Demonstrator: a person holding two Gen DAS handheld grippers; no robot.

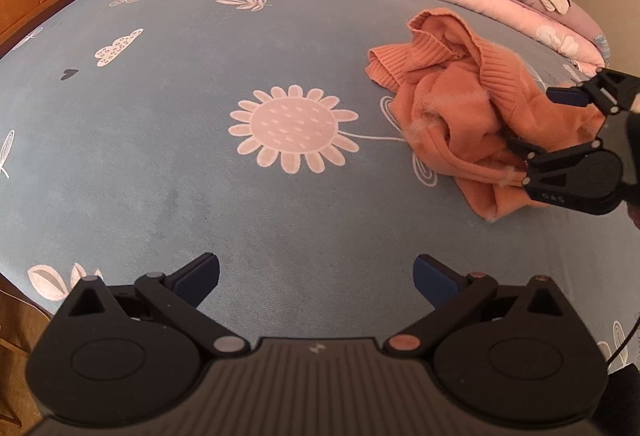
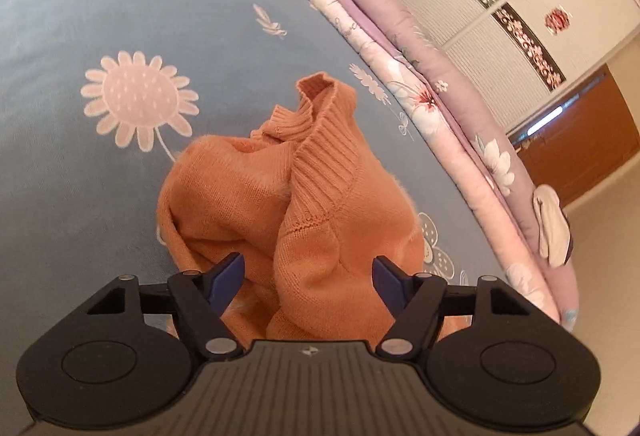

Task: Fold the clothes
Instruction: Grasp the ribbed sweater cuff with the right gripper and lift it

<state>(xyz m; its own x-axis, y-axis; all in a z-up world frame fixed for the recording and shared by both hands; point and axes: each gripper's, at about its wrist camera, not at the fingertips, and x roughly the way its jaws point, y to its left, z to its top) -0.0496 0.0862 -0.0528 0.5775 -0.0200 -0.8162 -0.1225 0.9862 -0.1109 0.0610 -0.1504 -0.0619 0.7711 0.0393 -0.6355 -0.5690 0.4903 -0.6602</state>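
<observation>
Nearest the lens in the right wrist view, the right gripper (image 2: pixel 308 278) of black plastic with blue pads stands with its jaws apart, straddling a raised fold of the crumpled orange knitted sweater (image 2: pixel 288 220) without visibly pinching it. In the left wrist view the left gripper (image 1: pixel 316 282) fills the bottom of the frame, its jaws also wide apart and holding nothing, hovering over bare sheet well apart from the sweater. The sweater sits in the middle right of that view as a bunched heap, ribbed hem or cuff turned up at its top, sleeves tangled underneath, so it does not lie folded; whether it awaits spreading or has been dropped between folds cannot be told. It rests on the blue-grey bedsheet printed with pale pink flowers (image 1: pixel 200 196), beside the large daisy print. Beyond it, along the upper right of both frames, runs a rolled pink and lilac floral quilt (image 2: pixel 420 84), with a white wardrobe (image 2: pixel 500 16) in the upper right of the right wrist view. The risk, as a judgement: if the jaws close on this thick fold they may catch several layers at once, dragging the whole heap rather than one edge, and the loose fuzzy knit could snag or slip from the pads.
</observation>
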